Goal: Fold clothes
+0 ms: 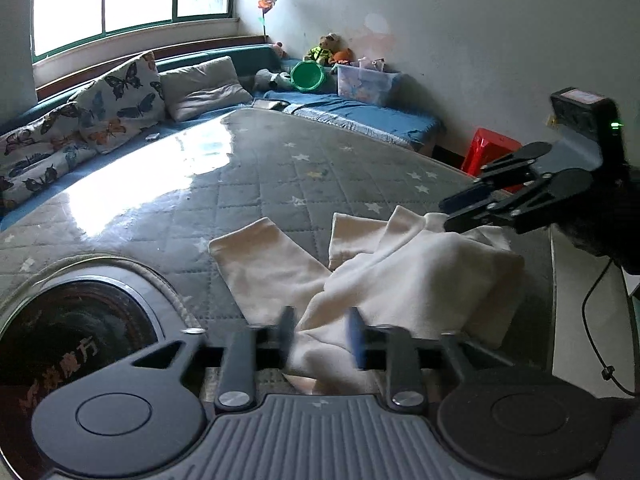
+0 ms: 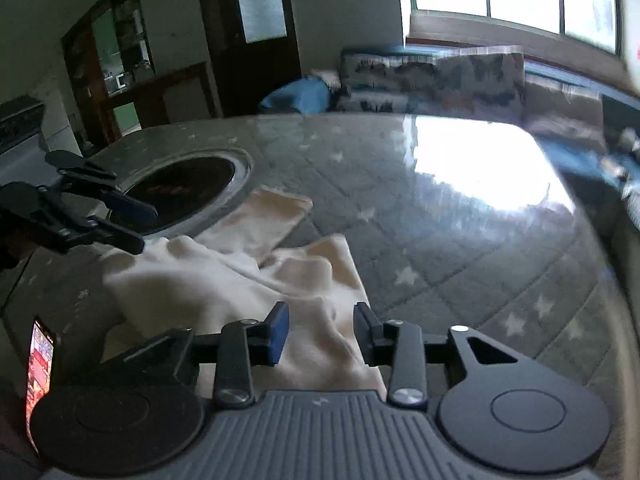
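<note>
Left wrist view: left gripper fingers apart, straddling the near hem of the cream garment, bunched near-right on the quilted table. Right gripper fingers apart at its far-right corner.

Right wrist view: right gripper open astride cloth; table free far and right, phone near-left.

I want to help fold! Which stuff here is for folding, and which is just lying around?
For the job: white garment, left gripper, right gripper.

Just lying about: butterfly pillows, green basin, stuffed toys, plastic box, red stool, phone.
</note>
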A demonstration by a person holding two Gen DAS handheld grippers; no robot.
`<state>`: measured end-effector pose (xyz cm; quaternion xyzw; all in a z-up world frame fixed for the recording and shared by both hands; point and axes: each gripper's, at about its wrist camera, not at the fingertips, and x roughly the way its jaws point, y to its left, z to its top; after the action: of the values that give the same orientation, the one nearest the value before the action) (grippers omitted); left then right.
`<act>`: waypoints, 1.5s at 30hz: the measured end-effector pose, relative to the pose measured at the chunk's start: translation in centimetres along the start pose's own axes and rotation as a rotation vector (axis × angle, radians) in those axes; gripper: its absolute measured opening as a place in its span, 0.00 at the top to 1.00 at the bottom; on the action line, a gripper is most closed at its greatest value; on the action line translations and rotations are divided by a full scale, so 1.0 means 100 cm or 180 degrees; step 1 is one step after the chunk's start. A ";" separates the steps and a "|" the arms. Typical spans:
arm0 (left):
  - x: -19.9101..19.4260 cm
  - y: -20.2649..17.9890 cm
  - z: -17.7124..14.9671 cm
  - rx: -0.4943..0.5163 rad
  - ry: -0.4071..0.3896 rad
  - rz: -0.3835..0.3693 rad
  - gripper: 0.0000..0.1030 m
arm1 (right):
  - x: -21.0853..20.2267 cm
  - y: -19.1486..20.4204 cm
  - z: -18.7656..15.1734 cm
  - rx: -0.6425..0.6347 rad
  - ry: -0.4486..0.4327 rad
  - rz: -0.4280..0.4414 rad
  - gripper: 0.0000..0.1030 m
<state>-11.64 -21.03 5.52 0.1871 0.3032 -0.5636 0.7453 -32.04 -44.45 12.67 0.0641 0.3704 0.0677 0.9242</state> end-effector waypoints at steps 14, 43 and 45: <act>0.014 0.010 -0.011 -0.0003 0.0085 -0.0341 0.39 | -0.008 -0.005 -0.007 0.0103 0.0113 0.0175 0.91; 0.025 0.016 -0.015 -0.0054 0.0041 -0.0685 0.82 | -0.002 0.000 -0.013 0.0251 0.0266 0.0331 0.92; 0.020 0.010 -0.013 0.0078 0.0003 -0.0519 0.89 | -0.008 0.007 -0.004 0.0131 0.0222 0.0192 0.93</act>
<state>-10.69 -21.36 3.15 0.1711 0.3108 -0.6260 0.6944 -32.92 -43.86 13.05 0.0918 0.4017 0.0901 0.9067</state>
